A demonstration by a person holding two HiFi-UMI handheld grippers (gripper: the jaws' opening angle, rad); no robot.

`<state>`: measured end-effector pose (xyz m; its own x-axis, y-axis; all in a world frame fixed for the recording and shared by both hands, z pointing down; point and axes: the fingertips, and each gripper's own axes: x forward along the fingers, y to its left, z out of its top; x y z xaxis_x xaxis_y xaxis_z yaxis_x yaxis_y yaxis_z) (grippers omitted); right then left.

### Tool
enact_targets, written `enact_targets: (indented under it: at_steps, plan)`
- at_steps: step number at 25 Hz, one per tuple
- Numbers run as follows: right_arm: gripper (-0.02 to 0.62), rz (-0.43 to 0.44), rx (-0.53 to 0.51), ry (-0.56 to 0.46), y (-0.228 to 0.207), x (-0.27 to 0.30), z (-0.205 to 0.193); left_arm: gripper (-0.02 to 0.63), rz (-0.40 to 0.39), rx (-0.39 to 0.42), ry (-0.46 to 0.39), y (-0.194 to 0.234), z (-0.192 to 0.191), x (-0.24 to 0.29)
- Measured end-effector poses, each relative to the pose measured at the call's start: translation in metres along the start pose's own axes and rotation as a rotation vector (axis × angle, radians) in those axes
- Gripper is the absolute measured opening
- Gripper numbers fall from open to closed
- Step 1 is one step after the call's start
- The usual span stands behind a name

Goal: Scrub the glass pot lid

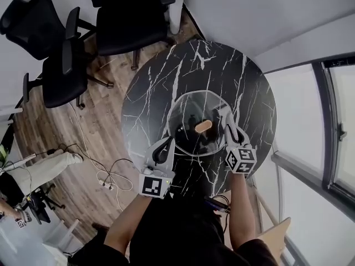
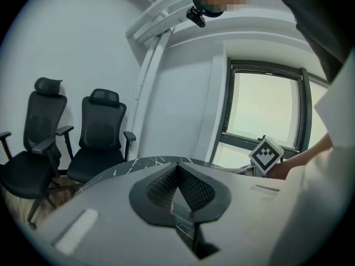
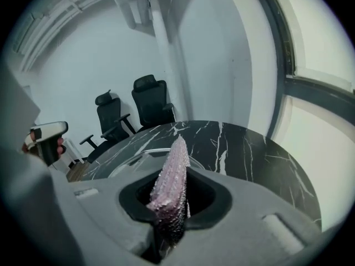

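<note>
Holding the glass lid (image 1: 191,107) on the round tabletop (image 1: 222,65).
Left tongs (image 1: 173,140) closed on its rim; right tongs (image 1: 229,123) clamp a pink cloth (image 3: 172,182), visible only in the right gripper view.

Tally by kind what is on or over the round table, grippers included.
glass pot lid: 1
pink scrubbing cloth: 1
grippers: 2, the left gripper and the right gripper
Total: 4
</note>
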<state>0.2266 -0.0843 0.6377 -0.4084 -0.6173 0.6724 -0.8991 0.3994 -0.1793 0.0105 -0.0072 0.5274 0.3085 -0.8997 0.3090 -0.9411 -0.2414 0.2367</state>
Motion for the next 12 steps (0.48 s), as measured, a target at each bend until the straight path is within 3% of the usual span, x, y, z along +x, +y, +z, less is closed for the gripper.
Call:
enact_targets:
  at_steps: [4,12]
  plan:
    - [0.071,-0.028,-0.015,0.074,-0.012,0.009,-0.013,0.002,0.013,-0.011,0.001,-0.006,-0.003,0.006]
    - [0.071,0.015,-0.032,0.109,-0.004,0.045,-0.022,0.002,0.022,-0.018,0.021,-0.006,-0.012,0.008]
